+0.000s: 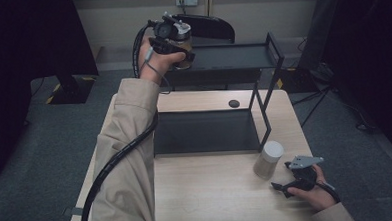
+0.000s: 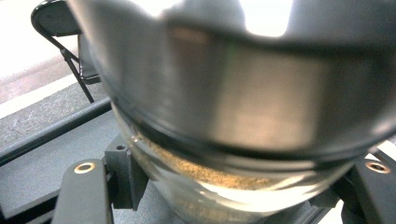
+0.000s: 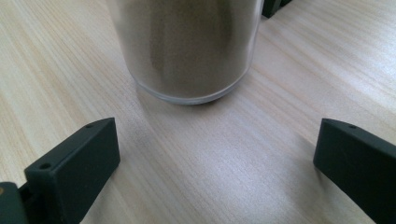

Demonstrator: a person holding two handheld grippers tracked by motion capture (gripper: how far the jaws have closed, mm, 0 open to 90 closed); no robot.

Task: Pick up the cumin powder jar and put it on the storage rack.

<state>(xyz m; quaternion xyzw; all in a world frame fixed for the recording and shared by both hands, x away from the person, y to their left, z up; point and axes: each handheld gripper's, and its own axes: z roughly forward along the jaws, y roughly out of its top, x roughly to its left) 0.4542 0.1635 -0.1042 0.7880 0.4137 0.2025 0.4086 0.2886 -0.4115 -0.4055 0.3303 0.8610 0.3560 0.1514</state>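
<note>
High view: we look down on a light wooden table (image 1: 207, 190) with a black two-level metal shelf (image 1: 231, 56) standing on its far half; a person's sleeved forearms come in from the bottom edge.
Left gripper: we see the left gripper (image 1: 173, 44) raised over the left end of the shelf's upper level, clamped around a glass jar (image 1: 183, 48).
Jar in the left gripper: in the left gripper view the jar (image 2: 224, 140) sits very close to the lens, with a wide metal-coloured lid above and a layer of brown powder inside the glass; both black jaws press against its sides. We cannot tell whether its base touches the shelf.
Right gripper: we see the right gripper (image 1: 283, 185) low over the table's near right corner, held in the person's hand, its jaws spread wide with nothing between them.
Second jar: a pale-lidded cylindrical jar (image 1: 268, 159) stands upright on the table just beside the shelf's near right leg; in the right gripper view this jar (image 3: 187, 51) shows brown powder and stands ahead of the parted jaws, apart from them.
Other things: a small dark round object (image 1: 233, 103) lies on the table behind the shelf's lower level, and a folding chair (image 1: 208, 27) stands beyond the table.
</note>
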